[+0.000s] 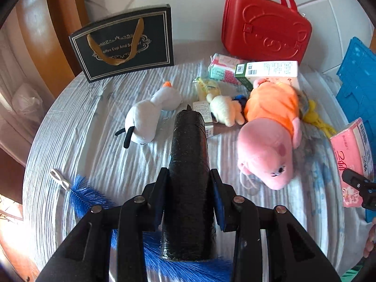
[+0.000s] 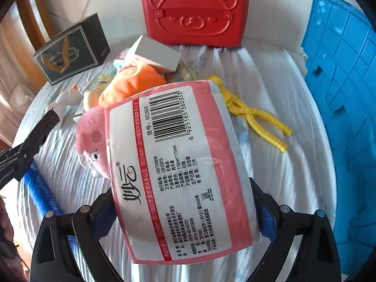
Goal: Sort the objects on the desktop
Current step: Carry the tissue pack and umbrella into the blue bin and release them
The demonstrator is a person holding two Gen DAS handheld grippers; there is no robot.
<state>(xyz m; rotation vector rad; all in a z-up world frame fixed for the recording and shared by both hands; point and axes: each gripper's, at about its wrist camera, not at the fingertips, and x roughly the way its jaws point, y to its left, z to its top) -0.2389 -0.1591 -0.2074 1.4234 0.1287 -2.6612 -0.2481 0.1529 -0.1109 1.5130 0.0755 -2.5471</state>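
My left gripper [image 1: 189, 174] is shut on a black cylindrical roll [image 1: 189, 145], which it holds lifted above the pale striped cloth [image 1: 98, 155]. The roll points away from the camera. In the right wrist view my right gripper [image 2: 182, 188] is shut on a pink plastic-wrapped tissue pack [image 2: 178, 164], its pads against the pack's two sides, barcode face up. The same pack [image 1: 350, 155] shows at the right edge of the left wrist view. A pink pig plush in an orange shirt [image 1: 268, 145], a white snowman plush [image 1: 150, 117] and a small cream plush [image 1: 225, 110] lie on the cloth.
A red bear-embossed case [image 1: 265, 28] and a black gift bag [image 1: 124, 47] stand at the back. A blue crate [image 2: 340, 94] borders the right side. Yellow tongs [image 2: 253, 117], a blue bottle brush [image 1: 87, 192] and small boxes [image 1: 268, 70] lie among the toys.
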